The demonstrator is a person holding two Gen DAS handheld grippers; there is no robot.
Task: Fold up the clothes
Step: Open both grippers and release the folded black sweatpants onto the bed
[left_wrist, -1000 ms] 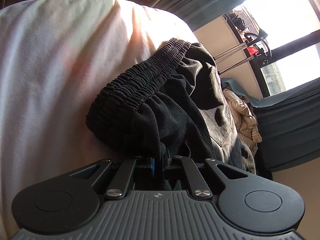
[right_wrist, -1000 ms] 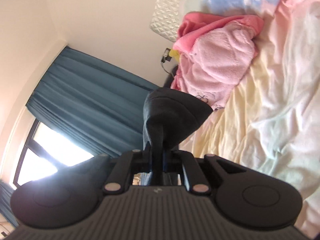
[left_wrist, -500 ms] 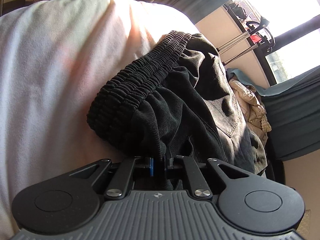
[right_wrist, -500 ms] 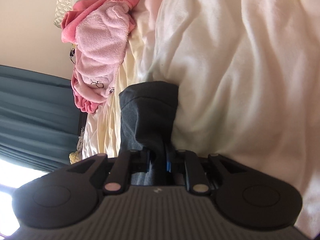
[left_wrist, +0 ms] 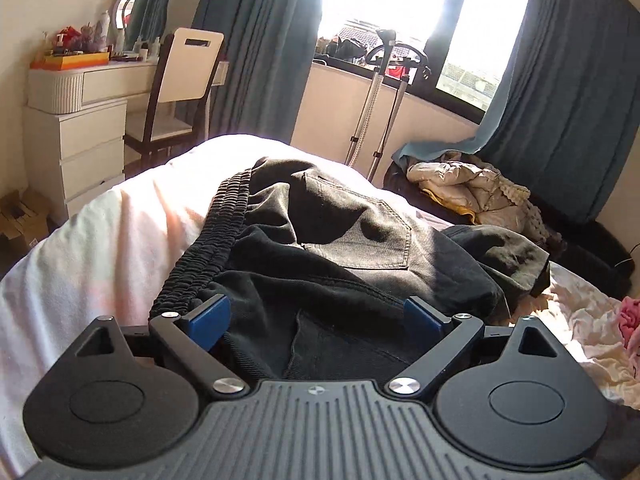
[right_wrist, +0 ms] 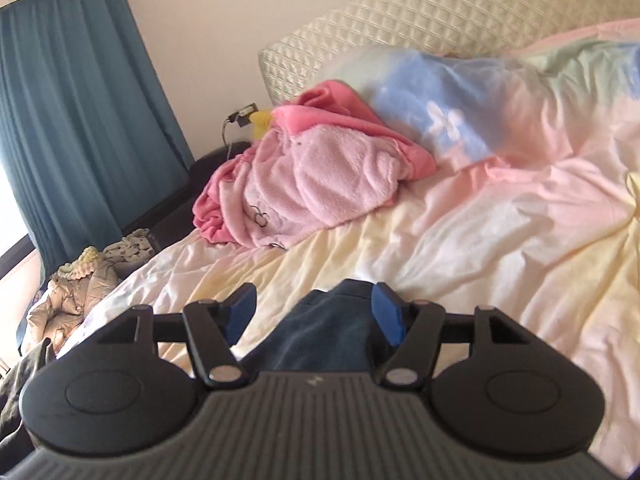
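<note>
Your left gripper [left_wrist: 316, 318]: jaws just sprung wide, pads clear of the black trousers [left_wrist: 344, 248], which lie crumpled on the pale bedspread [left_wrist: 92, 248], elastic waistband toward the left. Your right gripper [right_wrist: 314, 312]: jaws just parted, holding nothing; a dark trouser end [right_wrist: 332, 332] lies loose between them on the bedding.

Blown-out window [left_wrist: 400, 4] glare — fisheye-bent edges, soft blur
</note>
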